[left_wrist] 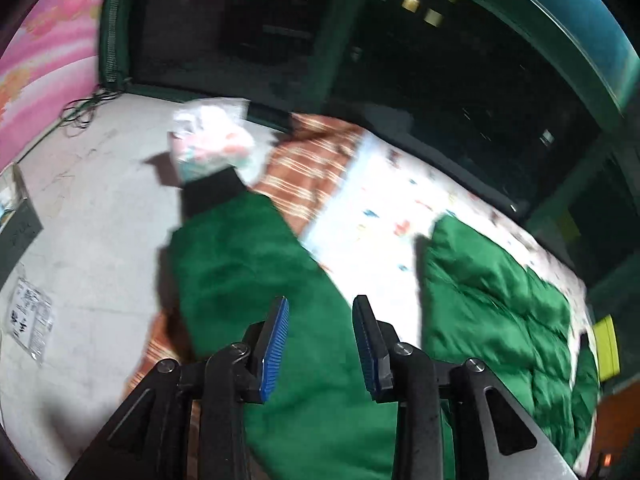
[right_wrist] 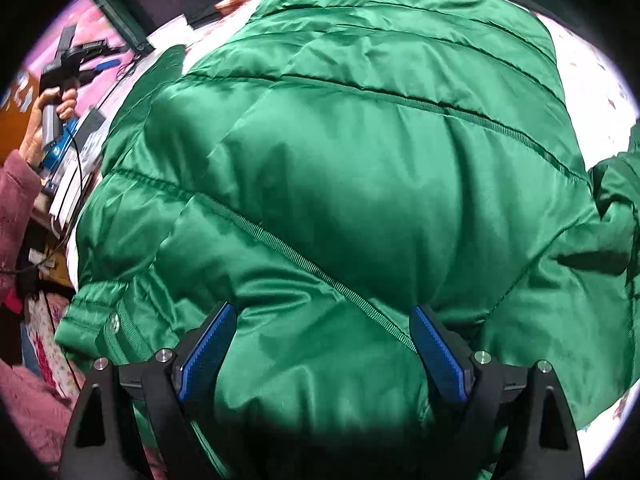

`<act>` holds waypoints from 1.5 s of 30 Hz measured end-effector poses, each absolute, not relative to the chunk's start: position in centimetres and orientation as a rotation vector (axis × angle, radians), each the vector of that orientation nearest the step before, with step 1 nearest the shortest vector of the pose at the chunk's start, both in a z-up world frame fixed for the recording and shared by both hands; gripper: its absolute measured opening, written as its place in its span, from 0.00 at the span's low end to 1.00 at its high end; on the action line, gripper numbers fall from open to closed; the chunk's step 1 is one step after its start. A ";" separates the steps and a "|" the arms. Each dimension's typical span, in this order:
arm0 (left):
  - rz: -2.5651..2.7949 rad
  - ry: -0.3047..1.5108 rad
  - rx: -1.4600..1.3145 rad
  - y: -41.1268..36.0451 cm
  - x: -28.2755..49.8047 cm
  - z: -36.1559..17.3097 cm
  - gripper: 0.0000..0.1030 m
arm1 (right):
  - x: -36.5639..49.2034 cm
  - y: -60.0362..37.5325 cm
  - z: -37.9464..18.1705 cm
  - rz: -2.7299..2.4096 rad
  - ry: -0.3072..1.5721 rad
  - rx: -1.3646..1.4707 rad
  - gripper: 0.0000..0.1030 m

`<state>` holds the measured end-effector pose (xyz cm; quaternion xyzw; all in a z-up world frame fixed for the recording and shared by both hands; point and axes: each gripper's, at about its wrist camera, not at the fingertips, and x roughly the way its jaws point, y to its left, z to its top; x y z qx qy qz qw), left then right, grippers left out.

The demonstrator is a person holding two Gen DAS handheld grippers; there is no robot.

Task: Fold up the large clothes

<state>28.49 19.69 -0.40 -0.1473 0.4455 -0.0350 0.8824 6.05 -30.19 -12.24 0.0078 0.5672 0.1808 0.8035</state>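
Note:
A green quilted puffer jacket (right_wrist: 352, 184) lies spread on a bed with a white patterned sheet (left_wrist: 384, 208). My right gripper (right_wrist: 322, 316) is open, its blue pads (right_wrist: 208, 344) spread wide just above the jacket's body. A sleeve (left_wrist: 240, 256) with a black cuff stretches away below my left gripper (left_wrist: 320, 304), which is open and empty above it. The jacket's body (left_wrist: 500, 312) shows to the right in the left wrist view. The left gripper (right_wrist: 86, 60) also shows at the far left of the right wrist view, held in a hand.
An orange plaid blanket (left_wrist: 316, 160) and a patterned pillow (left_wrist: 212, 144) lie at the bed's far end. Grey floor (left_wrist: 88, 216) lies left of the bed, with a paper sheet (left_wrist: 30, 316). A dark window (left_wrist: 440, 60) is behind. My pink sleeve (right_wrist: 16, 208) is at left.

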 end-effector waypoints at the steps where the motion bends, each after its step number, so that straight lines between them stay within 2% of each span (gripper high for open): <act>1: -0.113 0.939 -0.290 18.0 27.7 -0.2 0.35 | 6.0 -30.5 -11.7 0.376 1.209 0.014 0.94; 5: -0.258 0.972 -0.240 11.2 24.6 -0.4 0.35 | 5.3 -34.0 -8.8 0.313 1.113 0.045 0.94; 11: -0.494 1.069 -0.184 0.3 19.9 -2.5 0.35 | 5.9 -44.3 -5.3 0.120 0.979 0.150 0.94; 15: -0.643 1.142 -0.134 -7.1 16.3 -4.0 0.35 | 8.6 -49.3 -6.4 0.036 0.970 0.229 0.94; 20: -0.751 1.186 -0.052 -13.6 12.5 -5.7 0.35 | 11.7 -55.6 -11.5 -0.057 1.077 0.338 0.94; 25: -0.791 1.175 0.078 -17.4 9.0 -7.4 0.35 | 12.4 -59.6 -8.7 -0.095 0.931 0.356 0.94; 27: -0.797 1.149 0.106 -17.9 8.3 -7.9 0.45 | 13.0 -61.3 -8.3 -0.147 0.914 0.357 0.94; 28: -0.812 1.144 0.105 -18.1 8.0 -8.0 0.57 | 13.1 -62.4 -8.3 -0.174 0.904 0.373 0.94; 29: -0.824 1.141 0.100 -18.2 7.7 -8.2 0.66 | 13.7 -63.9 -8.5 -0.193 0.895 0.410 0.94; 33: -0.816 1.116 0.143 -19.4 6.7 -8.7 0.72 | 15.5 -67.5 -10.2 -0.216 0.896 0.520 0.94; 35: -0.820 1.107 0.157 -19.7 6.6 -8.8 0.80 | 16.2 -68.8 -11.3 -0.170 0.888 0.623 0.94; 38: -0.815 1.094 0.180 -19.7 6.5 -9.0 0.82 | 17.2 -69.4 -12.4 -0.121 0.865 0.702 0.94; 41: -0.820 1.080 0.199 -19.5 6.3 -9.2 0.87 | 18.7 -68.5 -12.3 -0.121 0.839 0.698 0.85; 42: -0.822 1.076 0.198 -19.5 6.2 -9.2 0.88 | 18.7 -68.3 -12.1 -0.141 0.835 0.682 0.73; 43: -0.822 1.074 0.201 -19.6 6.1 -9.3 0.89 | 19.2 -68.1 -11.9 -0.154 0.842 0.651 0.56; 44: -0.824 1.070 0.207 -19.7 6.1 -9.4 0.90 | 19.2 -68.0 -11.6 -0.161 0.848 0.636 0.52; 45: -0.824 1.068 0.210 -19.6 6.0 -9.4 0.91 | 19.3 -68.0 -11.4 -0.173 0.850 0.630 0.43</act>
